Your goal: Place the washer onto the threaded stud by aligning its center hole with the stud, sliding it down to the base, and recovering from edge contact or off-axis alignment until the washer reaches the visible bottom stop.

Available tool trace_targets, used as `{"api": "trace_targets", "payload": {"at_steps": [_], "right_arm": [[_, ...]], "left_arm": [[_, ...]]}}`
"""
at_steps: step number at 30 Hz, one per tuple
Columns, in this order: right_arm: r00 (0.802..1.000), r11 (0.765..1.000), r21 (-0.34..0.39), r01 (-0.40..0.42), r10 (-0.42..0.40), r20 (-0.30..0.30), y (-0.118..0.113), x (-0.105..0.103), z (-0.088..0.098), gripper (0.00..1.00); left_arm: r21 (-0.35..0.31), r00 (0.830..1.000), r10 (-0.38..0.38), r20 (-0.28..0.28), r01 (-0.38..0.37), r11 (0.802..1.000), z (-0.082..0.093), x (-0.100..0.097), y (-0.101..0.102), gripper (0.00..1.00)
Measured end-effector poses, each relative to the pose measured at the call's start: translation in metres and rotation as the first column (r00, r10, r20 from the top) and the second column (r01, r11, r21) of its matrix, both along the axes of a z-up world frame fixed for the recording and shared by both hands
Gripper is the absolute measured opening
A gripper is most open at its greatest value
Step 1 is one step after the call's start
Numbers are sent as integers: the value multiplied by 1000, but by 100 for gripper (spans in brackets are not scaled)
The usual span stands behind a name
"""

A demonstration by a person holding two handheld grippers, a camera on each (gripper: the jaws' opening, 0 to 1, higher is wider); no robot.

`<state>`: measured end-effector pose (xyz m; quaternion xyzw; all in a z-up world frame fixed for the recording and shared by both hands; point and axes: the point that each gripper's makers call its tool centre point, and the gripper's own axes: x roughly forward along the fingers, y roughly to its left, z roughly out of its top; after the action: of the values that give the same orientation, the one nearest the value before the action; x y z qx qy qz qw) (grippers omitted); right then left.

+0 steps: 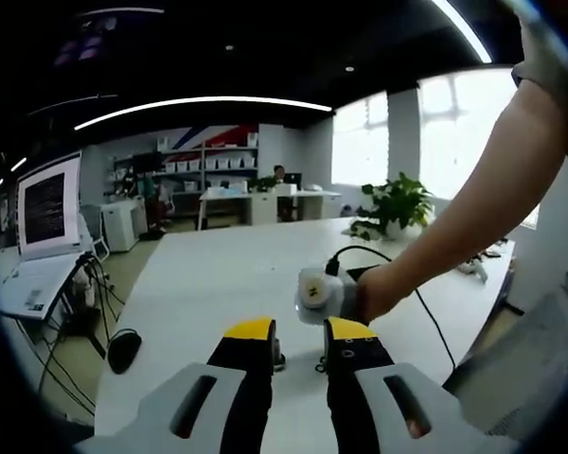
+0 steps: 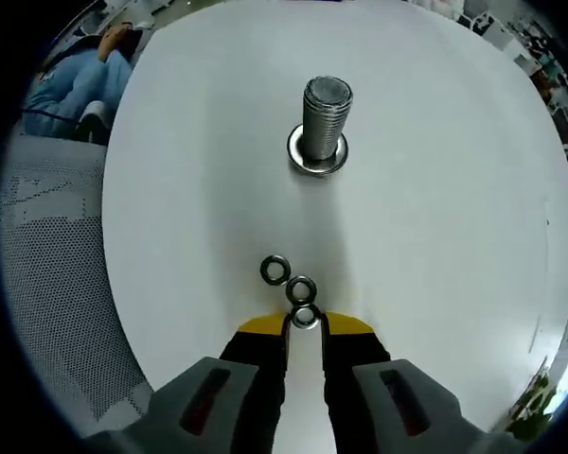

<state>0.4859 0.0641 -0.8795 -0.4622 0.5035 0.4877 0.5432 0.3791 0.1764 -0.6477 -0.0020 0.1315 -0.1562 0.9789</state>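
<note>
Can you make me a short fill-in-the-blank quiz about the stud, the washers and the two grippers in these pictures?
1. The threaded stud stands ____ on the white table.
2. Near the right gripper, the number of loose washers lying on the table is ____.
3. The washer nearest the right gripper lies ____ its yellow-tipped fingers.
4. The table under the left gripper is ____ in colour.

Missing words: upright; three; between; white

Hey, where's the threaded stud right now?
In the right gripper view, the threaded stud stands upright on the white table, straight ahead of the right gripper, beyond the three loose washers.
</note>
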Motion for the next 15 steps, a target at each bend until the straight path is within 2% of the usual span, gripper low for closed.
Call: {"api": "trace_targets", "payload": {"at_steps": [2, 3, 4, 7, 9, 13, 15], "right_arm": [[1000, 1000, 10, 20, -20, -7, 0, 1, 0, 14], [996, 996, 29, 89, -89, -4, 0, 1, 0, 14], [993, 992, 41, 120, -120, -9, -1, 0, 1, 13], [997, 995, 77, 71, -72, 9, -2, 0, 2, 13], [998, 994, 85, 67, -68, 12, -2, 0, 2, 13], [999, 997, 67, 32, -34, 41, -1, -1, 1, 12], [998, 996, 72, 48, -51, 42, -2, 0, 1, 12]], "left_arm": [[0, 1000, 1, 0, -1, 1000, 0, 0, 0, 18], [-1, 1000, 1, -1, -1, 1000, 0, 0, 0, 18], [0, 1000, 0, -1, 0, 1000, 0, 0, 0, 18], [2, 1000, -1, -1, 1, 1000, 0, 0, 0, 18], [2, 1000, 0, -1, 0, 1000, 0, 0, 0, 18], [6, 1000, 4, -3, -4, 1000, -1, 0, 1, 18], [7, 1000, 5, -3, -5, 1000, -1, 0, 1, 18]]}}
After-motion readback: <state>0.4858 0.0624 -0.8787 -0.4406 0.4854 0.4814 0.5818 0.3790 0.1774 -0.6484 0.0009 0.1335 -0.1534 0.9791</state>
